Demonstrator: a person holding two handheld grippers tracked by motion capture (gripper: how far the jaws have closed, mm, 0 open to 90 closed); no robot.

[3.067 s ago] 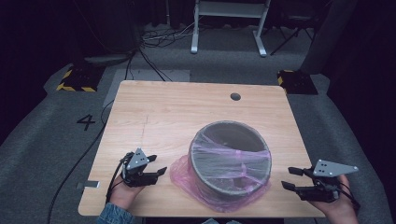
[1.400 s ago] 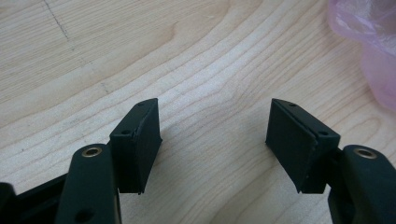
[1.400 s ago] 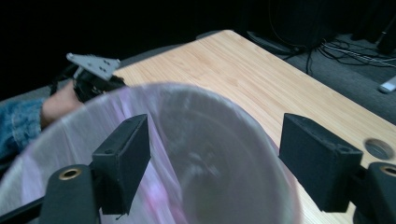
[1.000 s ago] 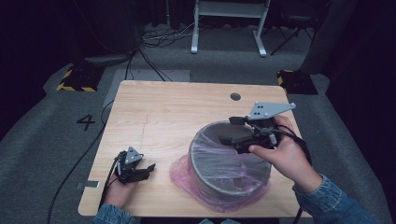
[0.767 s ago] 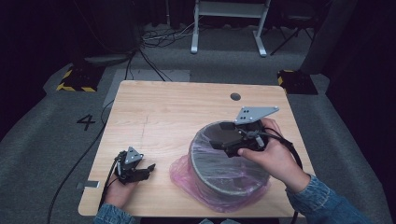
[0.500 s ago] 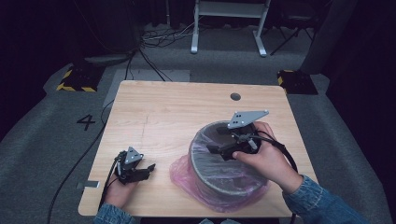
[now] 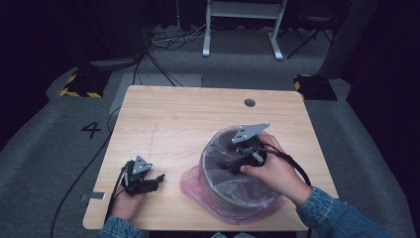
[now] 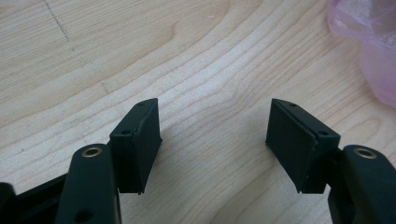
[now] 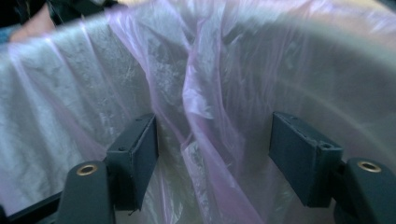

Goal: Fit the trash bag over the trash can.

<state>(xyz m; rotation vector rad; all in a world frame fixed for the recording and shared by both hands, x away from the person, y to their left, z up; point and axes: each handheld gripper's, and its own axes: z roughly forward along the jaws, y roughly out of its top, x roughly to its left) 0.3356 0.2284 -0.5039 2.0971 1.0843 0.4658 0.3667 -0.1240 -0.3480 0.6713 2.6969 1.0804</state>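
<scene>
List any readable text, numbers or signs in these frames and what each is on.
"4": a dark numeral on the grey floor, left of the table.
Yellow-and-black hazard stripes, no wording, on the floor block at the far left.
No readable text on the bin, its pink bag, the left gripper or the right gripper.

Bag-lined bin (image 7: 237,186) stands right of left gripper (image 7: 157,178); right gripper (image 7: 232,166) seemingly inside it.

Left claw (image 7: 157,177) rests low with jaws spread; right claw (image 7: 233,165) reaches forward, jaws wide apart.
</scene>
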